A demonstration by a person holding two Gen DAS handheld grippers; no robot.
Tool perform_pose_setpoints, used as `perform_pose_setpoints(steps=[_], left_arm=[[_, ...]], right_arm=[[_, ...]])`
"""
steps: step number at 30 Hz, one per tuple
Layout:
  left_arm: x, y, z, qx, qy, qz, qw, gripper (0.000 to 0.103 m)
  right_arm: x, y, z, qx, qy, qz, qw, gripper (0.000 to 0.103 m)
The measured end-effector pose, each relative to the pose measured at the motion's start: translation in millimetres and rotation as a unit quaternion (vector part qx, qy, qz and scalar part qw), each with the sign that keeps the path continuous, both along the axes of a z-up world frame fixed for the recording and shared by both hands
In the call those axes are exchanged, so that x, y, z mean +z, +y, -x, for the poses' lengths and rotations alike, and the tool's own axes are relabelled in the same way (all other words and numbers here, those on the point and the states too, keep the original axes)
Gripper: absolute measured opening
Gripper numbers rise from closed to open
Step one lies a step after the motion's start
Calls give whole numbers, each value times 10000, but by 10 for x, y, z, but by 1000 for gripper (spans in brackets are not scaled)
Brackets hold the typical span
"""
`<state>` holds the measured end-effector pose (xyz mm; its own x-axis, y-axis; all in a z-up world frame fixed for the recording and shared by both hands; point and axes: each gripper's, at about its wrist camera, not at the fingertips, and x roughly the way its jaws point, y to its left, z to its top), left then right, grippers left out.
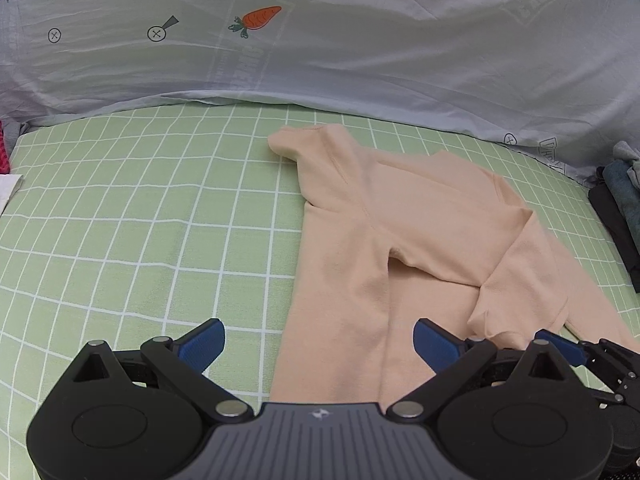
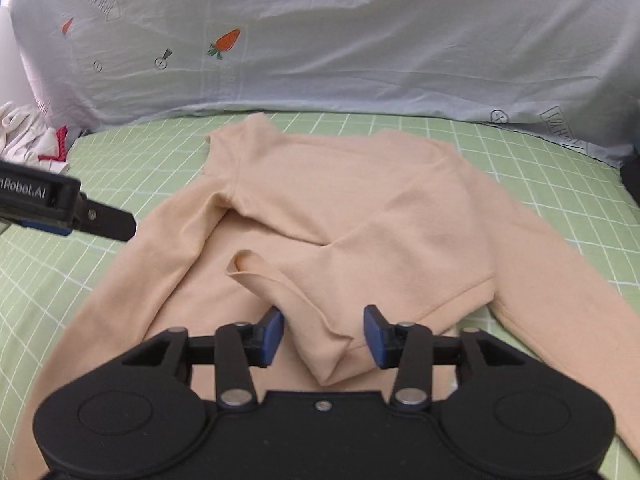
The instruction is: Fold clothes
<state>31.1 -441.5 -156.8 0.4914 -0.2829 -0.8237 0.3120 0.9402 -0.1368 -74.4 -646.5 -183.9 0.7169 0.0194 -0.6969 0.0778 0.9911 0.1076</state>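
Peach long-sleeved top [image 2: 352, 208] lay flat on the bed [image 1: 120, 208], on the green checked sheet, with its collar end toward the pale carrot-print quilt [image 1: 320, 40] heaped along the far edge. One sleeve [image 2: 288, 296] was folded across the body of the top, its open cuff pointing up the middle. The other sleeve ran out straight past the side of the top.

Right claw [image 2: 324, 336] stood with jaws wide, one blue pad on either side of the folded sleeve's near end, gripping nothing. Whether the pads brushed the cloth could not be told from this angle. Left claw [image 1: 318, 346] hovered at the top's near hem, also spread wide and empty, one finger over bare sheet, the other over the fabric.

Dark clothes [image 1: 624, 208] sat piled just off the top's side, by the bed edge; white and red cloth [image 2: 36, 140] lay near the quilt on the opposite side.

Risks, as judged from here:
- The folded sleeve was only resting there. A claw closing on it and lifting would likely drag it back off the body and undo the fold.
- A shallow pinch at the hem might take only the upper layer, so the top would fold unevenly.
- The sheet is soft and loose; a low grab could catch it along with the hem and wrinkle everything.
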Motion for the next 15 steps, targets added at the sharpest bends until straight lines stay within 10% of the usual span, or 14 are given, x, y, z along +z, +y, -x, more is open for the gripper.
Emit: perform_pose_setpoints(steps=[4, 15], left_arm=[[1, -207, 8, -403, 140, 209, 9989, 98], [-76, -852, 53, -1384, 307, 324, 9894, 98]], right_arm=[[-13, -467, 158, -1338, -275, -133, 9905, 102], [-180, -1283, 588, -2796, -313, 383, 9588, 103]])
